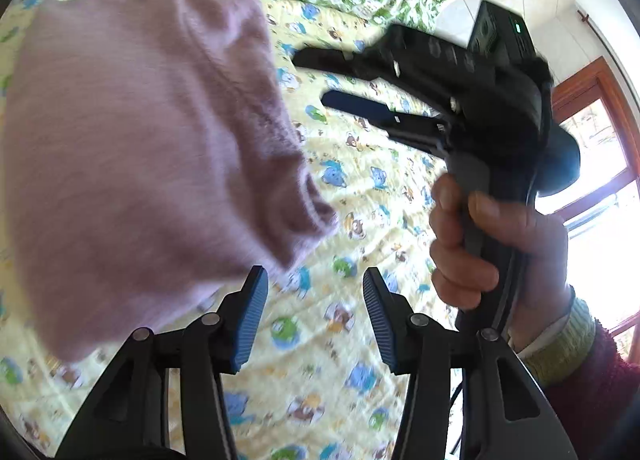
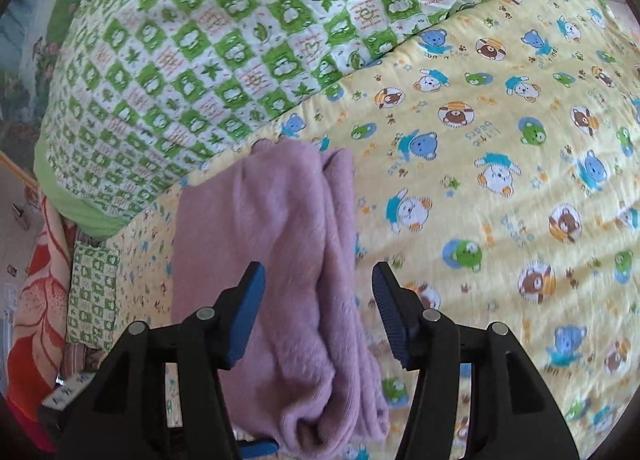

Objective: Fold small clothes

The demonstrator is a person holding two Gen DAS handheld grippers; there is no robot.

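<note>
Now both grippers stand parted and grasp nothing: the left gripper (image 1: 316, 316) beside the pink garment (image 1: 140, 148), the right gripper (image 2: 318, 312) above it. The garment lies folded on the yellow bear sheet (image 2: 500, 180), near the green quilt (image 2: 208, 40).

One pink garment (image 2: 280, 260), two claws (image 1: 316, 312) (image 2: 318, 312), two quilts: yellow (image 2: 500, 220), green-checked (image 2: 200, 60).

Folded fuzzy pink garment (image 2: 280, 260) on bedsheet (image 2: 500, 180)

Black tongs (image 1: 316, 312), ribbed blue pads (image 1: 252, 316), silver pivot screws; maroon fleece sleeve (image 1: 592, 392), green knit cuff.
</note>
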